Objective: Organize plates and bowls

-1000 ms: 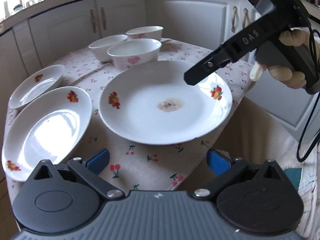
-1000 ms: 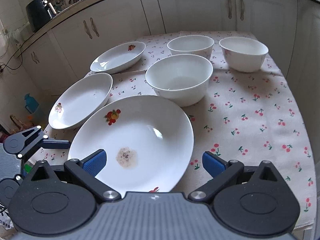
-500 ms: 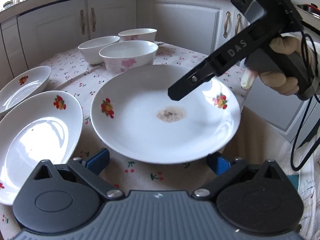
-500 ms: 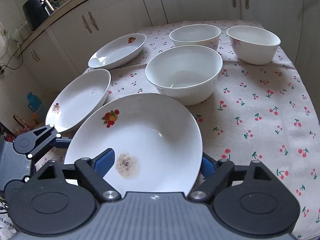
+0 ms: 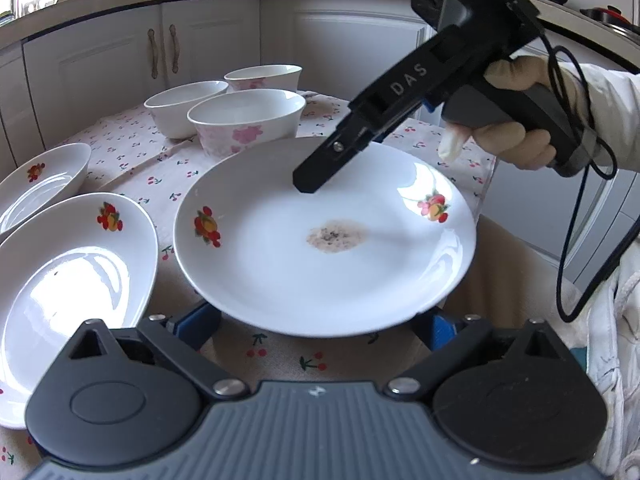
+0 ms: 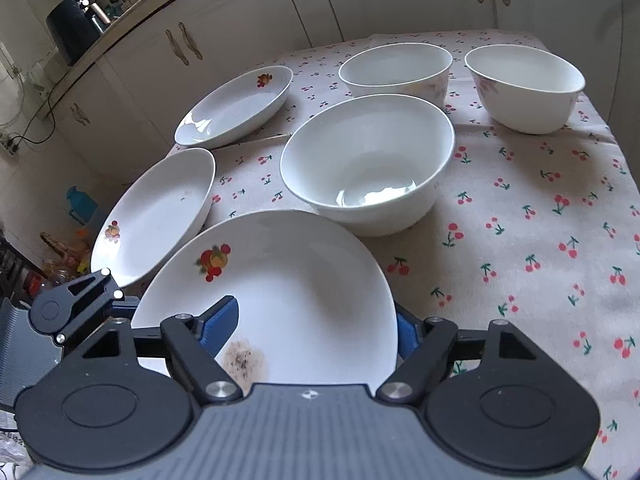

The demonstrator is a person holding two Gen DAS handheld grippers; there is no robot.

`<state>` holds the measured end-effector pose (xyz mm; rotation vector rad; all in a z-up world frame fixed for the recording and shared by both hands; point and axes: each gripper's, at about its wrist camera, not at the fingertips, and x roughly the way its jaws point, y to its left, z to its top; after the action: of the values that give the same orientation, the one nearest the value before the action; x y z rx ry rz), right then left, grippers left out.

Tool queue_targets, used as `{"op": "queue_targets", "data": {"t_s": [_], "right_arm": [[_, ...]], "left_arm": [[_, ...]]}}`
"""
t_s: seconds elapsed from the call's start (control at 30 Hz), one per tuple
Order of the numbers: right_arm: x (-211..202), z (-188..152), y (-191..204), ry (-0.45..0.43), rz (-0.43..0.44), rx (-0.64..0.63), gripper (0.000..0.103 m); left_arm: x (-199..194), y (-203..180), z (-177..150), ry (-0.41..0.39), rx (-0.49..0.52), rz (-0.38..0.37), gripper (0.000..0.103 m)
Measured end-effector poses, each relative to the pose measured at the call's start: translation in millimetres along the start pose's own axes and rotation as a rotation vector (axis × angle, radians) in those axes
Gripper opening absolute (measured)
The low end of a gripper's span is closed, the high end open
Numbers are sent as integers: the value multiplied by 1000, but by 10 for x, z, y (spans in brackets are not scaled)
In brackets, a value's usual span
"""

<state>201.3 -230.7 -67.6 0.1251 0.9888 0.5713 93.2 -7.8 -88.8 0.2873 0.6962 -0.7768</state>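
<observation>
A large white plate (image 5: 320, 272) (image 6: 288, 280) with fruit decals and a brown stain lies at the near edge of the cherry-print table. My right gripper (image 6: 312, 328) straddles its rim. One blue pad (image 6: 222, 320) is over the plate and the other is half hidden past the rim. Its jaws are closing with the rim between them, and the upper finger (image 5: 320, 168) still hovers off the surface. My left gripper (image 5: 320, 322) is wide open and closing slightly. The plate's near rim overlaps its pads.
Two oval plates (image 6: 156, 216) (image 6: 236, 108) lie to the left. Three white bowls (image 6: 368, 160) (image 6: 396, 68) (image 6: 524, 84) stand behind the big plate, the nearest close to its far rim. A gloved hand (image 5: 508, 132) holds the right gripper. White cabinets surround the table.
The right gripper has slid forward over the big plate and its jaws have narrowed around the rim. The plate now looms closer and covers the left gripper's pads.
</observation>
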Motion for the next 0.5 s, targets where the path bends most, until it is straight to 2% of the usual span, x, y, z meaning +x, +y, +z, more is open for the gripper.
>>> {"op": "queue_targets", "data": {"t_s": [0.5], "right_arm": [[-15, 7, -37, -4, 25, 17, 82]], "left_arm": [[24, -24, 61, 25, 12, -11, 98]]}}
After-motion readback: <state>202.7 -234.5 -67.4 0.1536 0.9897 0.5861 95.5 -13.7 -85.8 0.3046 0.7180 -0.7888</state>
